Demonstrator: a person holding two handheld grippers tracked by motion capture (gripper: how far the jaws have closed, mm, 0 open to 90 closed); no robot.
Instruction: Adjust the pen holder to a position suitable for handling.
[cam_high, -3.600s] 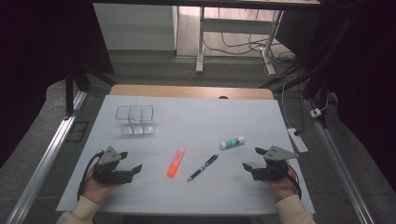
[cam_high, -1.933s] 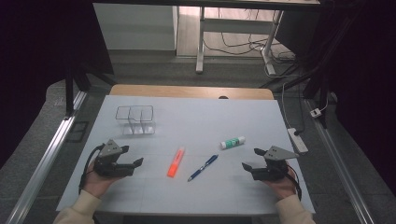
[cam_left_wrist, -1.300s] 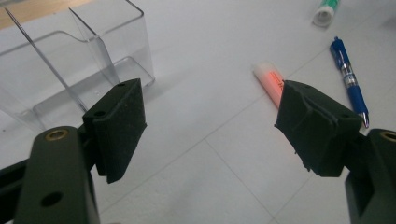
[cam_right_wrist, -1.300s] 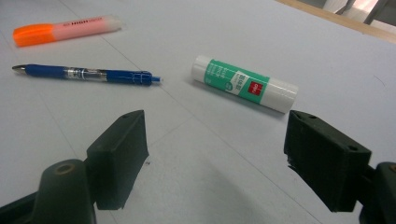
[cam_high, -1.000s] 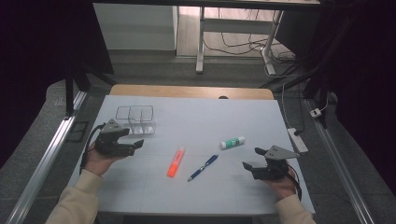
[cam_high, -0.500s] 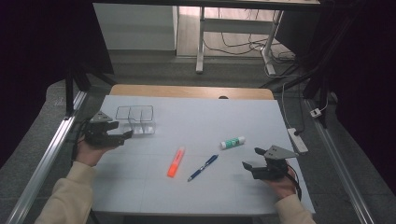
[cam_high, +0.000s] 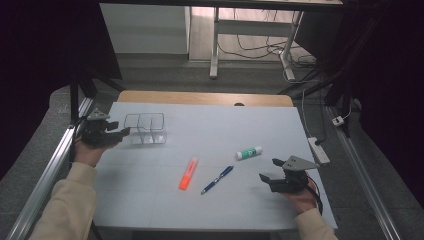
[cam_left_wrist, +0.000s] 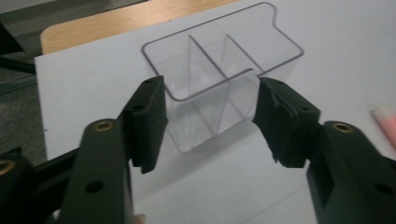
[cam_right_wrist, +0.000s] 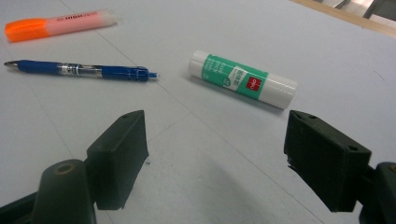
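Note:
A clear plastic organizer with three compartments stands at the table's far left. My left gripper is level at its left end. In the left gripper view, its jaws have just been closing and the left gripper flanks the near end of the organizer, pads close beside the walls with no clear press. My right gripper rests open near the front right. In the right gripper view the open right gripper faces a green and white glue stick, a blue pen and an orange highlighter.
On the white sheet lie the highlighter, the pen and the glue stick, mid-table. A metal rail runs along the left edge. A power strip lies off the right edge.
My left hand has travelled from the front left of the table back and left to the organizer, and its jaws have narrowed. The right hand and the loose items have stayed put.

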